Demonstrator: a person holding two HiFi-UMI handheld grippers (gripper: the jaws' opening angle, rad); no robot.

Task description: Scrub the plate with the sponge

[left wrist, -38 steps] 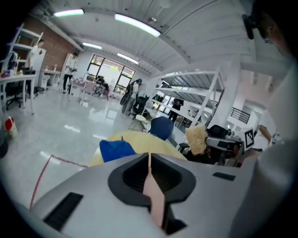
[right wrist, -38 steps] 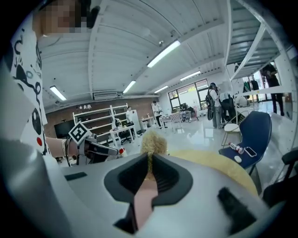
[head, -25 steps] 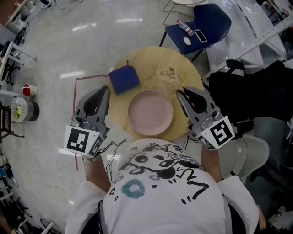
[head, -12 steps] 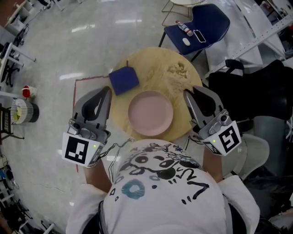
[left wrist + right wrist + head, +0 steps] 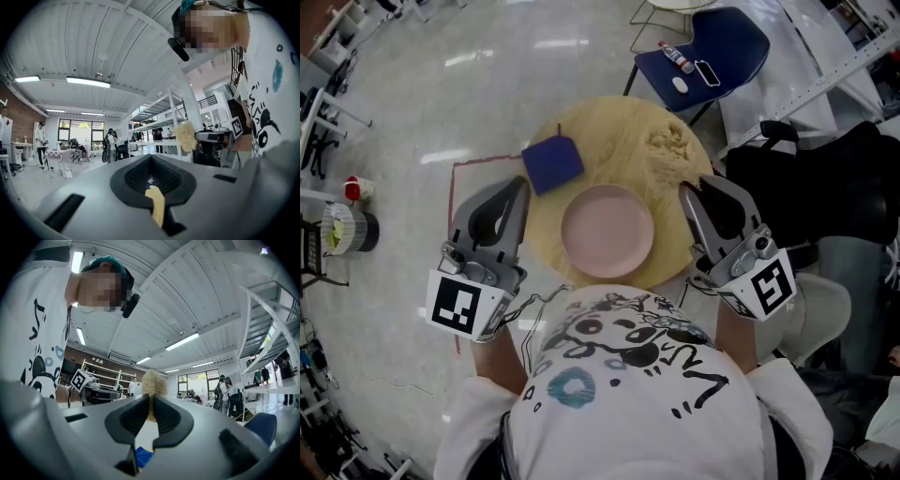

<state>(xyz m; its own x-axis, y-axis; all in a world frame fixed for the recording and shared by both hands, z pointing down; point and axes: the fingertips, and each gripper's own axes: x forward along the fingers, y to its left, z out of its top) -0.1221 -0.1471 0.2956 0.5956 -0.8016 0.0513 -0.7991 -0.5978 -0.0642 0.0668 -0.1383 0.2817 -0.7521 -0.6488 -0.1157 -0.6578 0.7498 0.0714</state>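
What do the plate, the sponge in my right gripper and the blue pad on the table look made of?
Plate: smooth, even pink, little shine; probably plastic or melamine, possibly ceramic.
Sponge, pinched in the right gripper: pale yellow, ragged and fluffy, like loose fibre or coarse foam.
Blue pad: flat, dull dark blue with soft corners; foam or cloth, can't tell which.

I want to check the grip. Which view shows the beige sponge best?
The right gripper view: the sponge stands straight ahead, pinched between the jaws of the right gripper. The left gripper view shows it small, side-on, sticking out of that gripper. The head view shows it from above, blending into the tan table.
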